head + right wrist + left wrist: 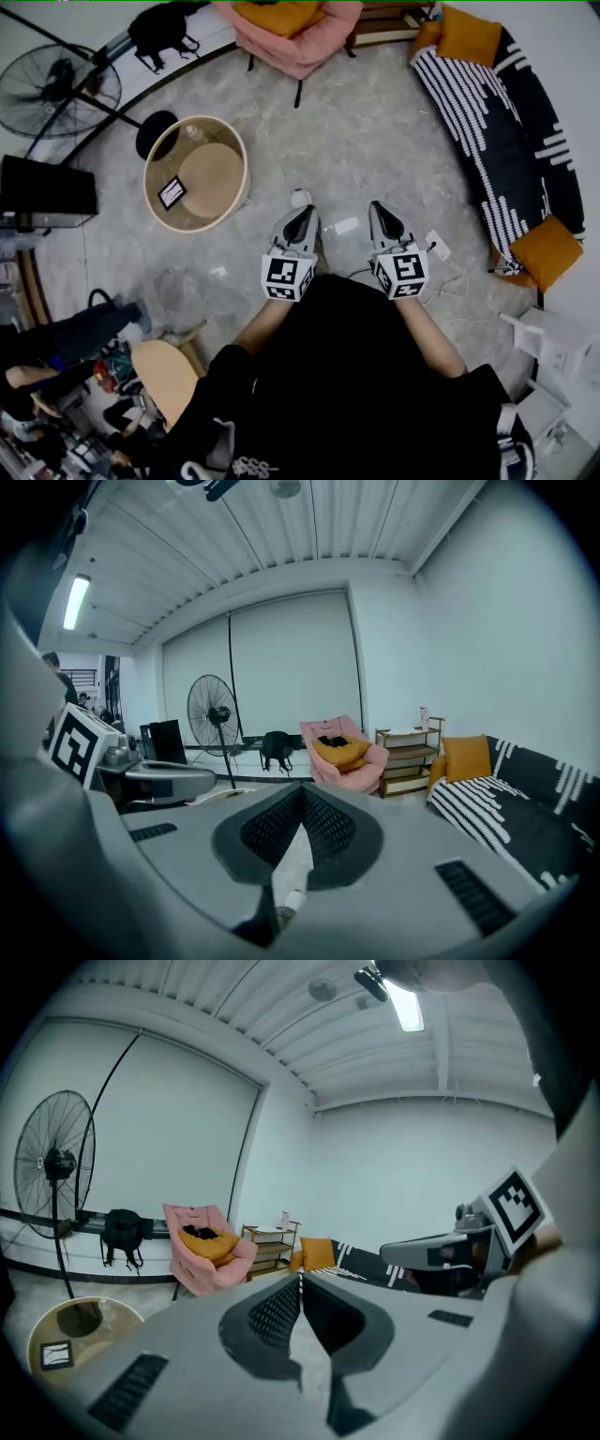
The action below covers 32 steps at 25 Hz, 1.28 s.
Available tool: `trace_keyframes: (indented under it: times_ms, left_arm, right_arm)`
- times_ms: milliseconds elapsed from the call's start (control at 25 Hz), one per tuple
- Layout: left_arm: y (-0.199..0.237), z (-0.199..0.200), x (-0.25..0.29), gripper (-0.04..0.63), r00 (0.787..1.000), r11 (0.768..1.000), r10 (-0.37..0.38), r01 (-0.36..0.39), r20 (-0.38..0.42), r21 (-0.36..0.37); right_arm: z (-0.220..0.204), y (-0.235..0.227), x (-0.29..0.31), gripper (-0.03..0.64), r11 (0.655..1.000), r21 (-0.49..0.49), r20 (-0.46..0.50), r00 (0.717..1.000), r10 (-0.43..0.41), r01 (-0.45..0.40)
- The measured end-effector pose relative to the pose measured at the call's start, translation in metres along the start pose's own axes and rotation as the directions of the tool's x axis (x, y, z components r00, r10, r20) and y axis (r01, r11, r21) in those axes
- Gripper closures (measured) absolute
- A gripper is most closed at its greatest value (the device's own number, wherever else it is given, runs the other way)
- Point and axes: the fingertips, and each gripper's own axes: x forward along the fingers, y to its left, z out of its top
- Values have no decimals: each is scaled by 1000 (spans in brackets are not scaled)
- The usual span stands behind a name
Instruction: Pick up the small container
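Note:
My left gripper (304,212) and right gripper (378,207) are side by side at waist height over the grey floor, both pointing forward. The jaws of each meet at the tip with nothing between them, as the left gripper view (300,1281) and the right gripper view (302,789) also show. A small dark square thing with a white rim (172,192) lies on the round table (234,150) to the left and ahead; the same small square thing (56,1356) shows low at the left in the left gripper view. Neither gripper is near it.
A standing fan (58,89) and a dark monitor (47,187) are at the far left. A pink chair (292,33) with an orange cushion stands ahead. A striped sofa (497,141) runs along the right. A white power strip and cable (437,246) lie on the floor at right.

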Motion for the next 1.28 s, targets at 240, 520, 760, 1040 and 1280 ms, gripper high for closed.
trace_keyframes:
  times_ms: [240, 520, 760, 1040, 1280]
  left_arm:
    - [76, 34, 75, 569, 1000, 1000, 1, -1, 5, -8]
    - [181, 79, 136, 569, 1000, 998, 28, -29, -7, -54]
    - [280, 120, 183, 569, 998, 993, 60, -58, 11, -99]
    - [362, 145, 208, 569, 994, 989, 107, -103, 34, -105]
    - [407, 138, 186, 569, 980, 970, 195, -189, 28, -155]
  right_arm:
    - [27, -32, 90, 595, 1000, -24, -52, 999, -15, 14]
    - [97, -47, 216, 595, 999, -30, -52, 998, -38, 36]
    - [146, -37, 307, 595, 994, -110, -71, 997, 0, -8]
    - [178, -30, 377, 595, 988, -153, -87, 996, 4, -17]
    - [200, -21, 414, 595, 989, -145, -27, 1000, 15, -19]
